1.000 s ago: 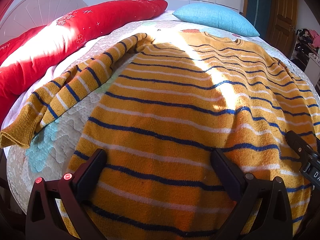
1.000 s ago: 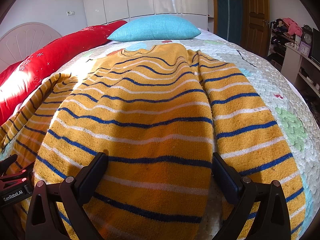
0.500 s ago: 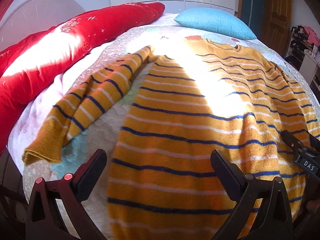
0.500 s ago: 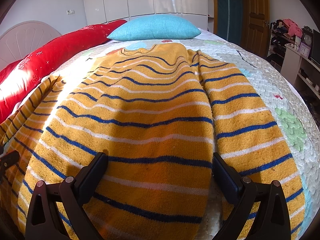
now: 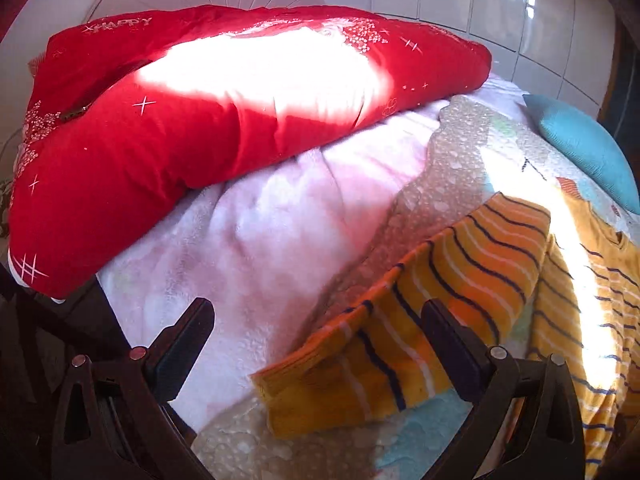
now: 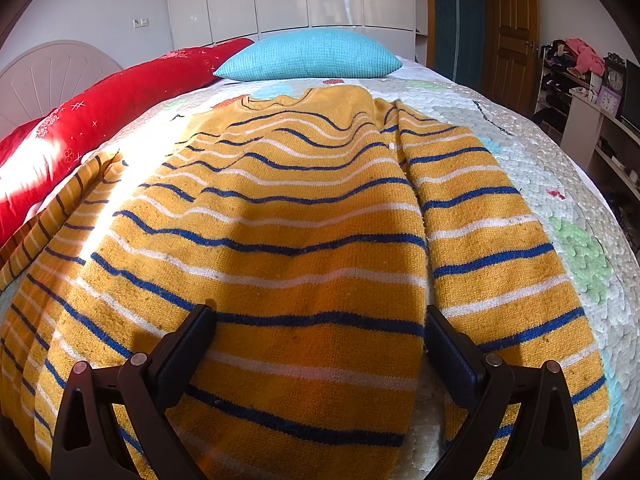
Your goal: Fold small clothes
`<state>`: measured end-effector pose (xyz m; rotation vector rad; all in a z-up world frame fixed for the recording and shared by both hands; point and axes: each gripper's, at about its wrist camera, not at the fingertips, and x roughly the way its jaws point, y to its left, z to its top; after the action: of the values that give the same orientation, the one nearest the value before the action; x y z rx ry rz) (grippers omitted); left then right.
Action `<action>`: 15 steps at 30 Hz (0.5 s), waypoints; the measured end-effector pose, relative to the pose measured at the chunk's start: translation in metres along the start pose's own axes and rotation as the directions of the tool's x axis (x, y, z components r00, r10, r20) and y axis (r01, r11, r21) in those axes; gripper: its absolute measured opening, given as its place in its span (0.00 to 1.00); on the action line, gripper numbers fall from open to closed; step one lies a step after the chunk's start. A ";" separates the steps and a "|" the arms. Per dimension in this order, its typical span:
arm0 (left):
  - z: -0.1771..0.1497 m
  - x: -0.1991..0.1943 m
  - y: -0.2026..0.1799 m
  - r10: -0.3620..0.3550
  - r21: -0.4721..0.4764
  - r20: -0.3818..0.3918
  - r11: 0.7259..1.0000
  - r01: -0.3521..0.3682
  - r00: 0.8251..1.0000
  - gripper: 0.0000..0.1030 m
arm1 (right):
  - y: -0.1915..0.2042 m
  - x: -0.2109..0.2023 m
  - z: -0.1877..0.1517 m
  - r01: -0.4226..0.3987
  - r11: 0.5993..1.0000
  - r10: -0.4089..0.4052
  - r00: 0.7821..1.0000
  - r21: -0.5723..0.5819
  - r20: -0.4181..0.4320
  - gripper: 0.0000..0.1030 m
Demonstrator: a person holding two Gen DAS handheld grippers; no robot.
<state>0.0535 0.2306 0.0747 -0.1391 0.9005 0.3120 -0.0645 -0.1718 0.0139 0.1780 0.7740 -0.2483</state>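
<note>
A yellow sweater [image 6: 304, 216] with blue and white stripes lies spread flat on the bed, neck toward the blue pillow. Its left sleeve [image 5: 420, 320] stretches out to the side, the cuff [image 5: 288, 396] near the bed's edge. My left gripper [image 5: 320, 352] is open and empty, hovering just short of that cuff, which lies between the fingers in view. My right gripper [image 6: 320, 352] is open and empty over the sweater's lower body, near the hem. The right sleeve [image 6: 492, 248] lies along the body.
A red quilt [image 5: 200, 120] is piled along the left of the bed beside a pale pink blanket [image 5: 260, 248]. A blue pillow [image 6: 312, 56] sits at the far end. The patterned bedspread [image 6: 560, 184] shows at right. Shelves [image 6: 580, 92] and a door [image 6: 512, 32] stand beyond.
My left gripper has swung left, from over the sweater's body to the left sleeve's cuff. My right gripper has stayed in place, and the left gripper has left its view.
</note>
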 end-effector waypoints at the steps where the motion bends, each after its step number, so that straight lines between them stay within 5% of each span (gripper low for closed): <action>1: -0.005 -0.009 -0.005 -0.036 0.010 0.002 0.999 0.036 0.999 1.00 | 0.001 0.000 0.000 0.000 1.000 0.000 1.000 -0.001 -0.006 0.99; 4: -0.023 -0.035 -0.026 -0.137 0.064 0.008 0.989 0.137 0.990 1.00 | -0.004 -0.007 0.011 -0.040 0.999 0.041 0.995 0.014 -0.088 0.91; 6: -0.035 -0.054 -0.042 -0.203 0.104 0.017 0.974 0.200 0.979 1.00 | -0.021 -0.033 0.028 -0.182 0.980 0.187 0.981 0.078 -0.055 0.88; 7: -0.042 -0.062 -0.052 -0.230 0.125 0.017 0.966 0.226 0.973 1.00 | -0.032 -0.048 0.039 -0.187 0.979 0.188 0.982 0.078 -0.015 0.88; 11: -0.068 -0.085 -0.082 -0.320 0.187 -0.001 0.931 0.315 0.947 1.00 | -0.070 -0.057 0.091 0.043 0.999 -0.041 0.994 -0.025 0.101 0.94; 15: -0.082 -0.084 -0.106 -0.382 0.206 -0.047 0.900 0.383 0.923 1.00 | -0.112 0.007 0.144 0.134 0.991 -0.134 0.991 -0.016 -0.011 0.88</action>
<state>-0.0222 0.0923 0.0892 -0.1165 0.8851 -0.1529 0.0040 -0.3152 0.1023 0.1131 0.8003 -0.3685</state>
